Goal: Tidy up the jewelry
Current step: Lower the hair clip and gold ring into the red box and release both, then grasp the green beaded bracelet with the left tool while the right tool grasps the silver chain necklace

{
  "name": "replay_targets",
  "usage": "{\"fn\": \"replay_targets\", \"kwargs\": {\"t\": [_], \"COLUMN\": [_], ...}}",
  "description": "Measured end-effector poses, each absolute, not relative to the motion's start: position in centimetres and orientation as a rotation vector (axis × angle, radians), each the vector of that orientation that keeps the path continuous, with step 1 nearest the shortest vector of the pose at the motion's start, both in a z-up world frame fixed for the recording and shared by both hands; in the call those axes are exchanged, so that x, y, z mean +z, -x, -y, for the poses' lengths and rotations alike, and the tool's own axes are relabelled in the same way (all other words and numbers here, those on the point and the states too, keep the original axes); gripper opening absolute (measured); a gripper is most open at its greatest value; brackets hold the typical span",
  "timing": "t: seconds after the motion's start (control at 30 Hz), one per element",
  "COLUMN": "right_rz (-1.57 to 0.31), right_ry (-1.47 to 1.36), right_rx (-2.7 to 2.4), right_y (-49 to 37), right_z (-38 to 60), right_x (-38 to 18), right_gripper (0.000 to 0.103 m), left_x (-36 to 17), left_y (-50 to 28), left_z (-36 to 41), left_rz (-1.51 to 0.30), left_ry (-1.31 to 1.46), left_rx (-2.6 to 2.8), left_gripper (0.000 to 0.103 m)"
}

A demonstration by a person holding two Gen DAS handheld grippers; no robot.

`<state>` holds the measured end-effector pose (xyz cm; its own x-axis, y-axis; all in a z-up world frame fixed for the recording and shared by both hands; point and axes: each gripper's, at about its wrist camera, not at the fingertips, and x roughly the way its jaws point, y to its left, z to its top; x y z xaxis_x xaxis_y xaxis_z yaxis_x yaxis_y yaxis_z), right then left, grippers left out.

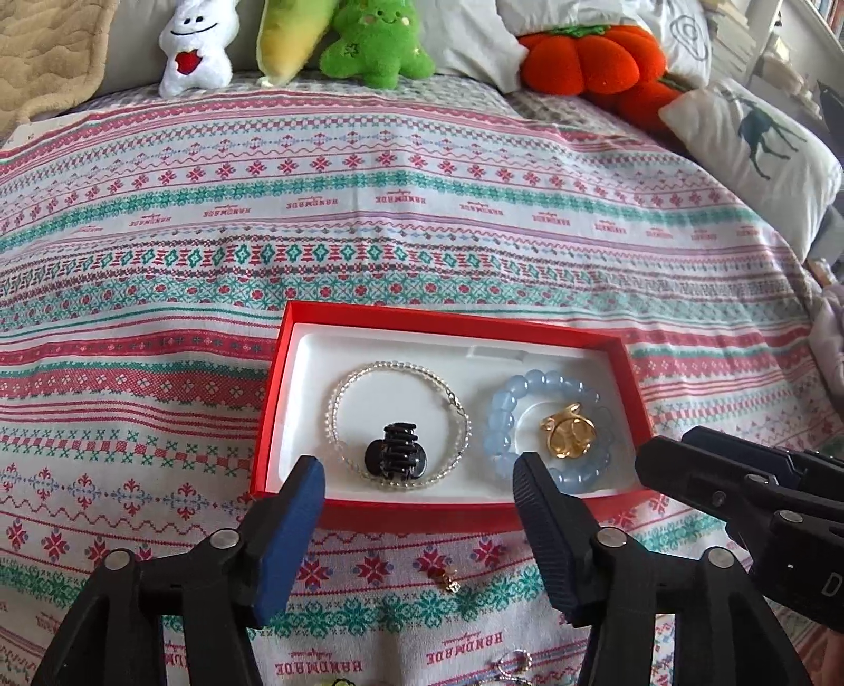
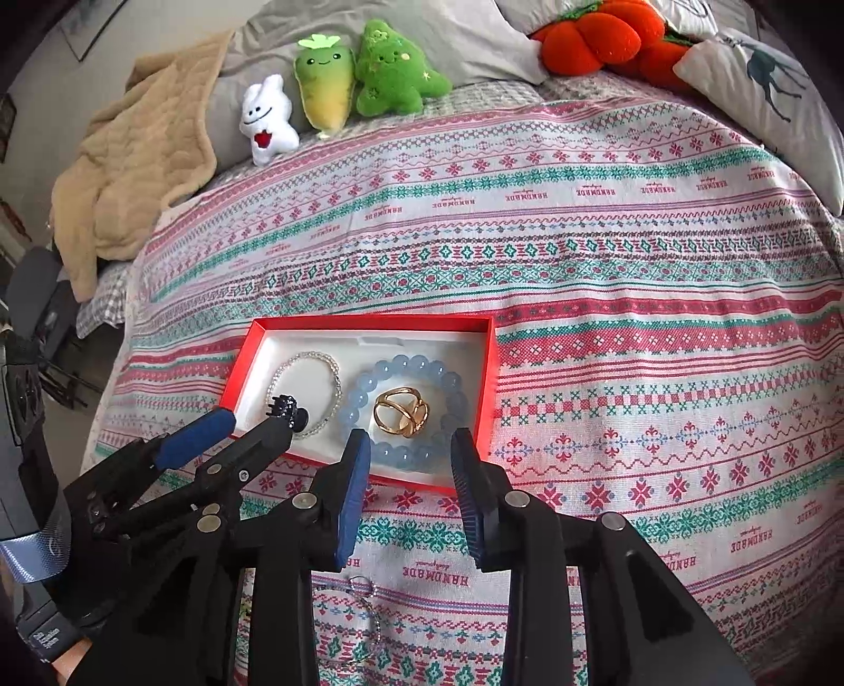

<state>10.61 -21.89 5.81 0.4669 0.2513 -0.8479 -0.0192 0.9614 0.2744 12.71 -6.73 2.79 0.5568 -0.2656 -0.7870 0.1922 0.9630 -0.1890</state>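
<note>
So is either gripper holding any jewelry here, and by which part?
Nothing is held. The left gripper and right gripper both stand open over the red box, nothing between their fingers.

A red box (image 1: 274, 401) of matt card holds a smooth white moulded liner, where a polished gold-coloured metal ornament (image 1: 568, 434) gleams inside a bracelet of translucent, glossy blue beads (image 1: 498, 422) — beside a strand of small clear beads (image 1: 337, 417) and a shiny black plastic hair claw (image 1: 398, 458). Beneath lies a woven, matt patterned cloth (image 1: 369, 221); fuzzy plush toys (image 1: 377, 47) line its far edge. Both grippers are matt black plastic with ribbed blue pads (image 1: 295, 533).
</note>
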Motion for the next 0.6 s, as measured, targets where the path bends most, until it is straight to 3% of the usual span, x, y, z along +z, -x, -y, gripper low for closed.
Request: {"fn": "replay_targets", "kwargs": {"t": [0.1, 0.23, 0.6], "right_rz": [-1.07, -1.066, -1.127], "right_ry": [-0.233, -0.203, -0.123], "right_rx": [0.169, 0.167, 0.189], "right_y": [-9.9, -8.8, -5.9], "right_z": [22.3, 22.6, 21.5], "right_x": [6.2, 6.4, 5.4], "right_gripper": [0.046, 0.056, 0.065], "left_x": [3.3, 3.7, 2.9], "left_y": [-12.1, -10.9, -7.5], "left_z": [6.4, 5.9, 4.6], "left_rz": [-0.943, -0.944, -0.987], "left_ry": [0.094, 0.086, 0.053], "left_rx": [-0.265, -0.257, -0.245], "left_gripper": [0.078, 0.084, 0.093]}}
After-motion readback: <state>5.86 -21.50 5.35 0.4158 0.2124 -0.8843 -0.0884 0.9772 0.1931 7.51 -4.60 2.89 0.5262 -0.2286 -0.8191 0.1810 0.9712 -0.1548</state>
